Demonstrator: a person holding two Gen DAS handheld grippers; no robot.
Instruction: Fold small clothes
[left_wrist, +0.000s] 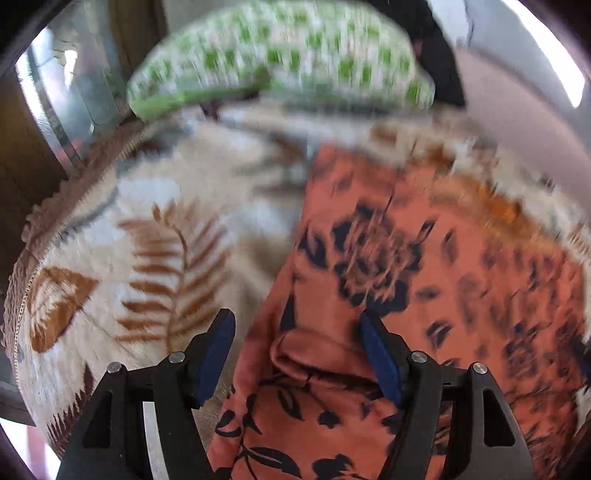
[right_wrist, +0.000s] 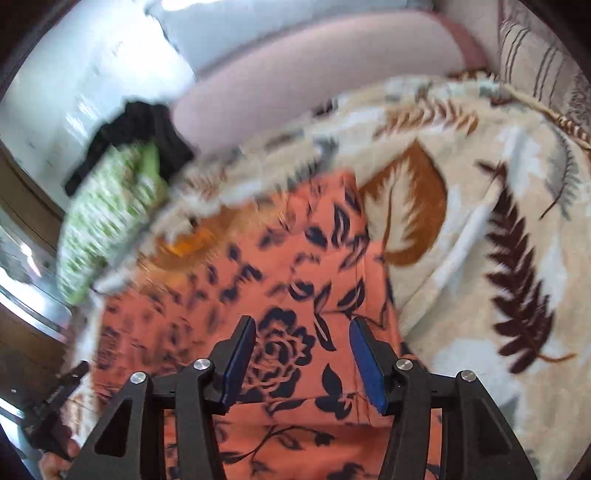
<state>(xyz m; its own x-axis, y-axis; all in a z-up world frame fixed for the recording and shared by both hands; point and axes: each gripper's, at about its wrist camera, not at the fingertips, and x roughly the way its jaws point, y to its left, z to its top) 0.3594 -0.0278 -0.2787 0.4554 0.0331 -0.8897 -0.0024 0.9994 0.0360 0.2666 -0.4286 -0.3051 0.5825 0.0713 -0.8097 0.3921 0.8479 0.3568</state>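
An orange garment (left_wrist: 388, 240) with a dark floral print lies spread on a cream leaf-patterned blanket (left_wrist: 166, 229). My left gripper (left_wrist: 295, 315) hovers over the garment's left edge with its jaws open; a raised fold of the fabric sits between the fingers, and the pads do not press on it. In the right wrist view the same garment (right_wrist: 258, 258) fills the middle. My right gripper (right_wrist: 302, 320) is open above a printed rose, gripping nothing. Both views are blurred toward the far side.
A green checked pillow (left_wrist: 288, 59) (right_wrist: 110, 206) lies past the garment, with a black cloth (right_wrist: 147, 122) behind it. The blanket (right_wrist: 480, 221) runs on to the right, below a striped cushion (right_wrist: 535, 62). Wooden furniture (left_wrist: 22, 155) stands beside the blanket's left edge.
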